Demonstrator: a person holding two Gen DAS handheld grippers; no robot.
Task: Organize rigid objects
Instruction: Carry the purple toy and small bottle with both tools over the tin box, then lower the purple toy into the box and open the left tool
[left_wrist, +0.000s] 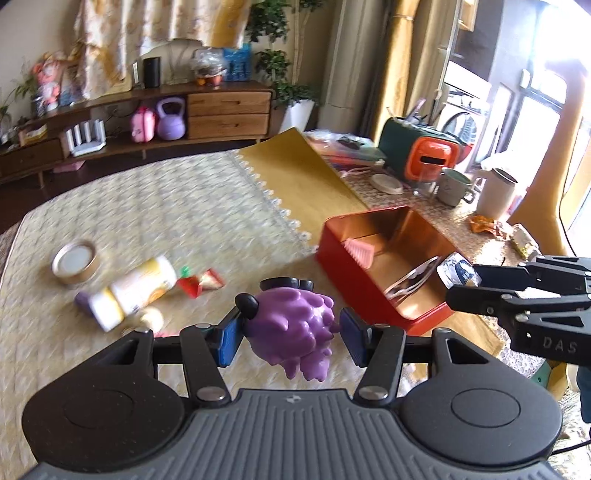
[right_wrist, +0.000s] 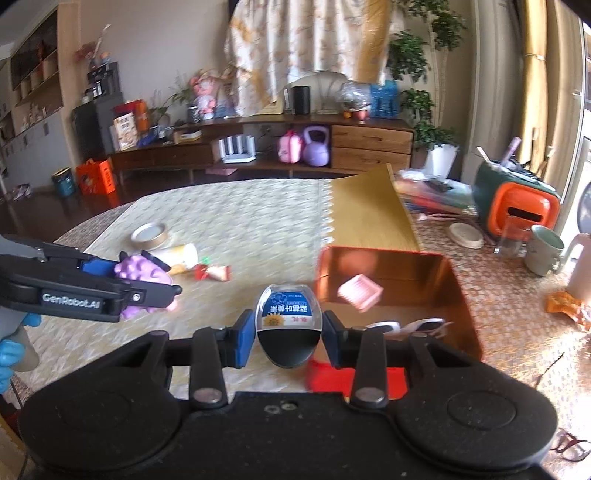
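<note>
My left gripper (left_wrist: 290, 332) is shut on a purple bumpy toy (left_wrist: 295, 328) with black ears, held above the tablecloth; it also shows in the right wrist view (right_wrist: 142, 275). My right gripper (right_wrist: 288, 334) is shut on a small egg-shaped clear container (right_wrist: 289, 323) with a blue label and dark base, held near the front left corner of the open red tin box (right_wrist: 461, 295). The box (left_wrist: 343, 266) holds a pink ridged piece (right_wrist: 360, 291) and clear plastic cutlery (left_wrist: 410, 278). On the cloth lie a toppled bottle (left_wrist: 129, 291), a round lid (left_wrist: 74, 260) and red-white wrappers (left_wrist: 201, 282).
Right of the box stand a grey mug (right_wrist: 545, 249), a white jug (left_wrist: 495, 197), a glass (right_wrist: 511, 236), a white dish (right_wrist: 465, 234) and an orange-green appliance (right_wrist: 517, 205). An orange wrapper (right_wrist: 565, 304) lies near the right edge. A wooden sideboard (right_wrist: 295, 147) is behind.
</note>
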